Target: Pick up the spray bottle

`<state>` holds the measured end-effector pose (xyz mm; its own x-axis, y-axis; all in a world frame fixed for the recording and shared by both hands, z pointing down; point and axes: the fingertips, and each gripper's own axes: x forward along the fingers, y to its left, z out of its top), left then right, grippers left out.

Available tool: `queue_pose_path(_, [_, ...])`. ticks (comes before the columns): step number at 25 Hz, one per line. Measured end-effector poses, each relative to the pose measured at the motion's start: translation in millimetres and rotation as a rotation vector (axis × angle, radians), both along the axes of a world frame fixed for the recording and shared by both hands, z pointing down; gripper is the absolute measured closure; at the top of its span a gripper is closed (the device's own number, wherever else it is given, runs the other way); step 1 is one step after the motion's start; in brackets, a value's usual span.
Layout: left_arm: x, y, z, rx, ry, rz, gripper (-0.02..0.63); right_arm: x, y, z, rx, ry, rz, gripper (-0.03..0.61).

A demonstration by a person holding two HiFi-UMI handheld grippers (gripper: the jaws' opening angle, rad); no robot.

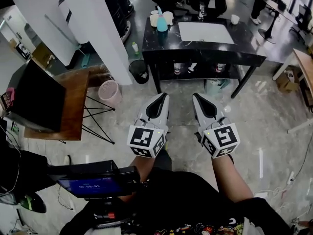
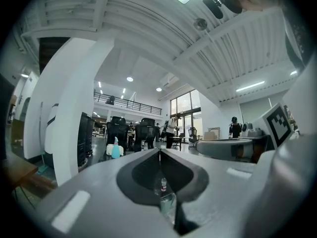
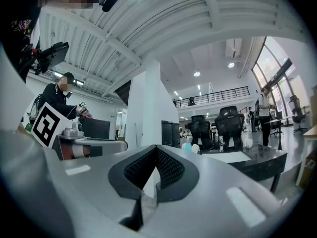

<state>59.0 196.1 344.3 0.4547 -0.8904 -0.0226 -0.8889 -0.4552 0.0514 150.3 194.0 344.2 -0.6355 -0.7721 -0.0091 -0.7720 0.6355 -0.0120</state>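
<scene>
A teal spray bottle (image 1: 162,22) stands upright at the far left corner of a black table (image 1: 244,53), beside white cups (image 1: 168,17). It appears small and distant in the left gripper view (image 2: 115,149) and in the right gripper view (image 3: 187,146). My left gripper (image 1: 163,96) and right gripper (image 1: 194,96) are held side by side over the floor, well short of the table and pointing toward it. The jaws of each meet at the tips with nothing between them, as the left gripper (image 2: 159,150) and right gripper (image 3: 156,147) show in their own views.
A white mat (image 1: 206,32) lies on the tabletop and a white cup (image 1: 235,19) stands at its far right. A black bin (image 1: 139,71) and a pink basket (image 1: 110,92) stand left of the table. A wooden side table (image 1: 73,106) and white pillar (image 1: 93,23) are at the left.
</scene>
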Motion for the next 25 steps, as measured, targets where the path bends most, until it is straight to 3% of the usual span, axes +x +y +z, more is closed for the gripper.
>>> queue_pose_path(5, [-22.7, -74.7, 21.1, -0.018, 0.017, -0.004, 0.614, -24.4, -73.6, 21.6, -0.029, 0.015, -0.007, 0.555])
queue_pose_path(11, [-54.3, -228.9, 38.5, -0.038, 0.039, 0.06, 0.614, -63.3, -220.3, 36.3, -0.049, 0.033, 0.038, 0.555])
queue_pose_path(17, [-91.6, -366.3, 31.9, -0.042, 0.01, 0.144, 0.614, -115.5, -361.6, 28.4, -0.067, 0.046, 0.079, 0.555])
queue_pose_path(25, [-135.1, -469.6, 22.2, -0.05, 0.021, 0.148, 0.614, -150.9, -458.7, 31.7, -0.09, 0.053, 0.11, 0.555])
